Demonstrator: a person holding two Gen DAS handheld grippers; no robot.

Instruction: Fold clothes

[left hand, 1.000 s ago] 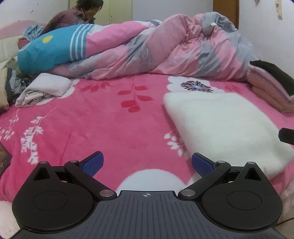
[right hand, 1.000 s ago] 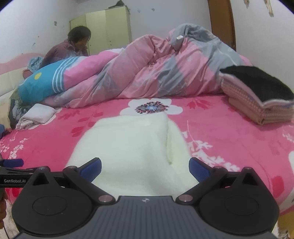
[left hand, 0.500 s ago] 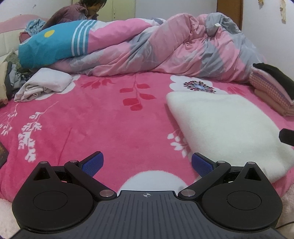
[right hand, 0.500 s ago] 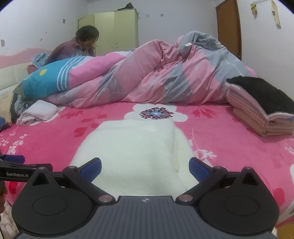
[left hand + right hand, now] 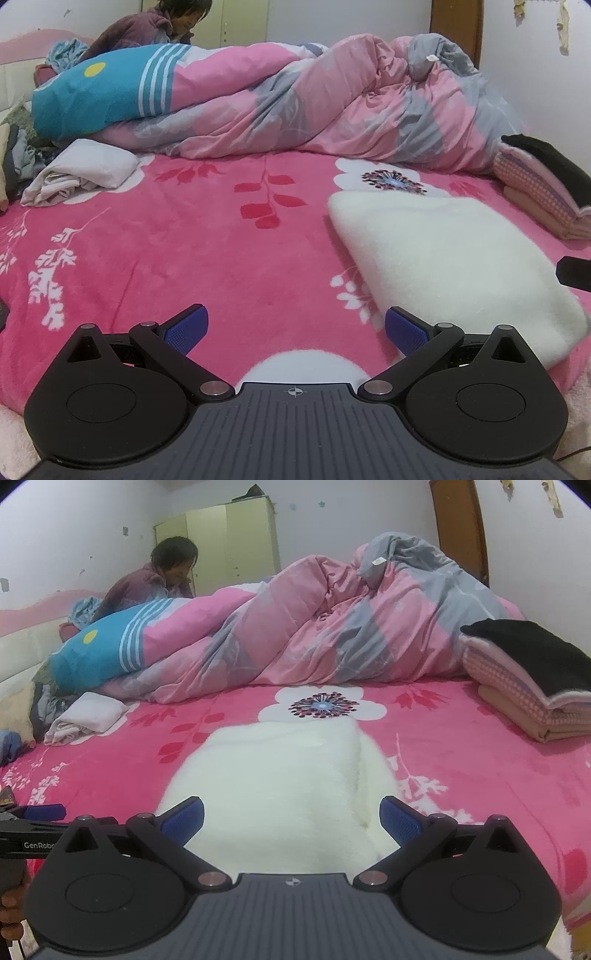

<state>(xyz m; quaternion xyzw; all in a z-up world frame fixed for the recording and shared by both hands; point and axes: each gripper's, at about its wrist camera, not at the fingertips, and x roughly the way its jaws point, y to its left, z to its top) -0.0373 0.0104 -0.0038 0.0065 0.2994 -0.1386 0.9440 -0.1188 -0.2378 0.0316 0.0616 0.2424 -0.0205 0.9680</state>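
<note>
A white fleece garment point(image 5: 450, 266) lies folded flat on the pink flowered bed cover point(image 5: 184, 258). In the right wrist view the garment point(image 5: 280, 775) lies straight ahead. My left gripper point(image 5: 294, 326) is open and empty, above the cover to the left of the garment. My right gripper point(image 5: 291, 816) is open and empty, above the garment's near edge. The left gripper also shows at the left edge of the right wrist view point(image 5: 40, 812), and the right gripper's tip at the right edge of the left wrist view point(image 5: 574, 272).
A crumpled pink and grey quilt point(image 5: 314, 627) fills the back of the bed. A stack of folded clothes with a black one on top point(image 5: 532, 679) sits at the right. A loose white garment point(image 5: 81, 173) lies at the left. A person point(image 5: 162, 579) sits behind the quilt.
Both grippers have risen and tilted up a little, so more of the room shows. The white garment has not moved. Both grippers stay open.
</note>
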